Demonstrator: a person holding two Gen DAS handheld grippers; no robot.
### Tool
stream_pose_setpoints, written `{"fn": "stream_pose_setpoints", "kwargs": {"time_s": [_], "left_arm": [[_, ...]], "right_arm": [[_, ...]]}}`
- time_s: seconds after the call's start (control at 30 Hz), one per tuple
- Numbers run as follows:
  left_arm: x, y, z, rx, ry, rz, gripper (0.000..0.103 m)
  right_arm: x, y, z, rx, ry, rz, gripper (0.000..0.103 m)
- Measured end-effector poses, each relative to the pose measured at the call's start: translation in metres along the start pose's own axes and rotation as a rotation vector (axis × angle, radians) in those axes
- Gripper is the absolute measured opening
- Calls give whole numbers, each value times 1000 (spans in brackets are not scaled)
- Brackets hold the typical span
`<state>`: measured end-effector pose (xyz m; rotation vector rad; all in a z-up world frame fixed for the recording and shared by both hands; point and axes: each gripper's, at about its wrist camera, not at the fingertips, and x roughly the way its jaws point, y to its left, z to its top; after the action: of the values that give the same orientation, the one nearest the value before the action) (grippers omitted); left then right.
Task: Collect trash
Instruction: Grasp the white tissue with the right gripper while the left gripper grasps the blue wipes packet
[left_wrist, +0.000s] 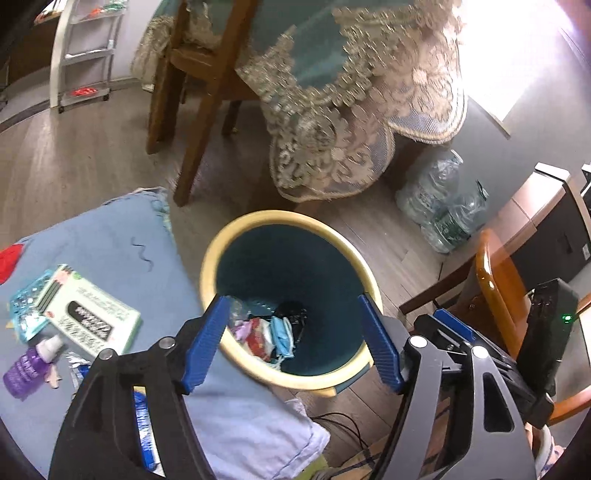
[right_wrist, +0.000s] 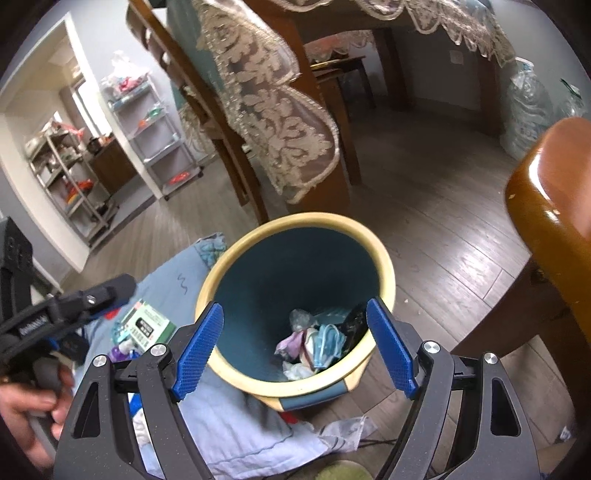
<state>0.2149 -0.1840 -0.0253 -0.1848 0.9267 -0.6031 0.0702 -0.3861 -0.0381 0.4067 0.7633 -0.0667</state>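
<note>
Left wrist view: my left gripper (left_wrist: 291, 343) hangs over the bin (left_wrist: 210, 273), jaws spread wide with nothing between them. My right gripper (right_wrist: 295, 347) also stands open and empty above the bin. Trash (left_wrist: 271, 338) lies at the bin's bottom: a blue mask (right_wrist: 328, 345), wrappers and a black scrap. The bin stands on the floor, touching the edge of the blue cloth (left_wrist: 110, 232). A box (left_wrist: 90, 308) and a purple bottle (left_wrist: 27, 367) lie near the cloth's left edge.
</note>
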Motion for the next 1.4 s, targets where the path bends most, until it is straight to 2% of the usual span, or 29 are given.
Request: {"fn": "stream_pose_setpoints", "kwargs": {"time_s": [0.27,0.7,0.97,1.27,1.4], "left_arm": [[-36,37,-9,-43,-36,49,71],[-91,105,-52,-136,-52,159,71],[-98,121,-73,-147,-25,183,71],[-95,127,-82,-146,-5,191,71],[-93,130,-86,-151,7,194,71]], "right_arm": [[9,25,-12,-86,41,50,81],[27,91,-50,-291,140,123,81],[44,131,-84,-390,245,212,81],[67,166,-122,-496,353,266,80],[80,176,-134,-519,398,278,72]]}}
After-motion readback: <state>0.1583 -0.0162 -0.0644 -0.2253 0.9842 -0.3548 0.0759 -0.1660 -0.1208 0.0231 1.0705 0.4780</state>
